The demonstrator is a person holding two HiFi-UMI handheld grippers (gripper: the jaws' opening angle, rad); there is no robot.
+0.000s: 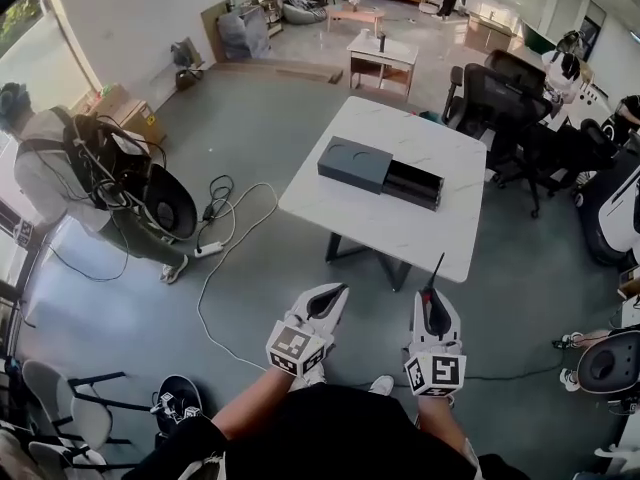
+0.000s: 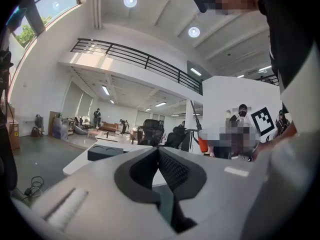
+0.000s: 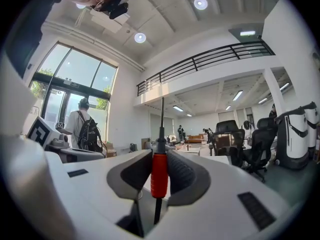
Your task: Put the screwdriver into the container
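Observation:
A screwdriver (image 3: 159, 174) with a red handle and a thin dark shaft stands upright between the pads of my right gripper (image 3: 160, 160), which is shut on it. In the head view its shaft (image 1: 436, 269) points toward the white table (image 1: 425, 230) from my right gripper (image 1: 435, 313). The dark container (image 1: 380, 171) lies in the middle of that table, well ahead of both grippers. My left gripper (image 1: 335, 291) hovers beside the right one, short of the table, its jaws together with nothing between them. The left gripper view shows my left gripper (image 2: 159, 155), the container (image 2: 105, 152) and the screwdriver (image 2: 202, 143).
A person with a backpack (image 1: 90, 183) stands at the left. A cable (image 1: 225, 236) trails over the floor near the table's left side. Black office chairs (image 1: 500, 98) crowd the table's far right. A small white table (image 1: 380, 58) stands further back.

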